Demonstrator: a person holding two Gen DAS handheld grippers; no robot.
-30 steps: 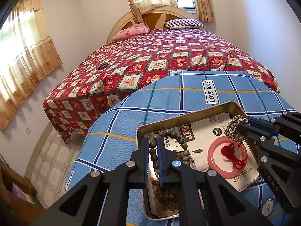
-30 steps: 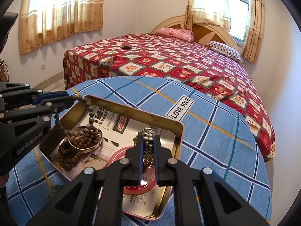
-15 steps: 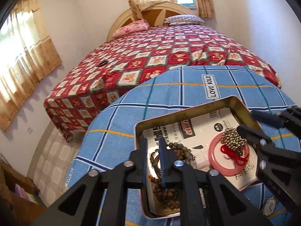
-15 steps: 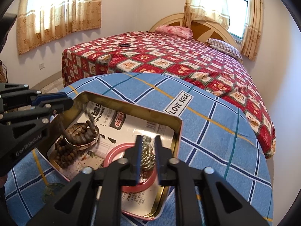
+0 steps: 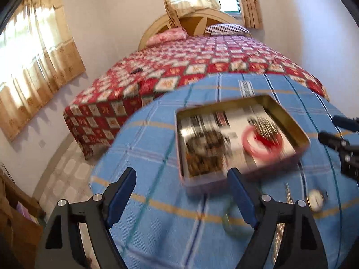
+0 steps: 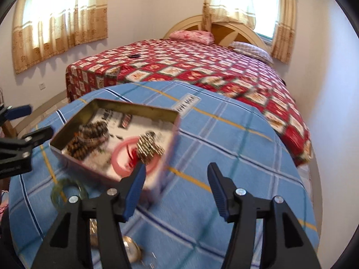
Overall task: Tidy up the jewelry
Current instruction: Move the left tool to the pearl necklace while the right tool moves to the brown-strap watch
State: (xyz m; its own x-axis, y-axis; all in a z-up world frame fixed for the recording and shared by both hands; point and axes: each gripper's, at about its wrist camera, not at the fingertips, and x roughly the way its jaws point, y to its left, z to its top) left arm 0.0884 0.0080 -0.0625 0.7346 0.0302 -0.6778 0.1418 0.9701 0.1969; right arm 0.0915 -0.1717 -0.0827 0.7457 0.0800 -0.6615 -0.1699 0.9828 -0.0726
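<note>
An open metal tin [image 5: 289, 116] [image 6: 96, 103] sits on the blue checked cloth. Inside lie a brown bead bracelet [image 5: 206, 148] [image 6: 89, 139], a pink bangle [image 5: 262, 143] [image 6: 121, 157] and a silver bead bracelet [image 5: 264, 124] [image 6: 149, 148] on top of the bangle. My left gripper [image 5: 181, 174] hangs just short of the tin's near edge, its jaws opening wide with nothing held. My right gripper [image 6: 177, 170] is pulled back at the tin's near right corner, its jaws also opening and empty. Both views are motion-blurred.
A green bangle [image 6: 67, 192] and a small watch [image 5: 315, 199] [image 6: 132, 251] lie on the cloth in front of the tin. The table [image 6: 235, 134] is round. Behind it is a bed [image 6: 202, 67] with a red patterned cover, and curtained windows.
Both grippers let their bead bracelets drop into the tin, opened their jaws and drew back from it. The brown beads and silver beads now rest inside.
</note>
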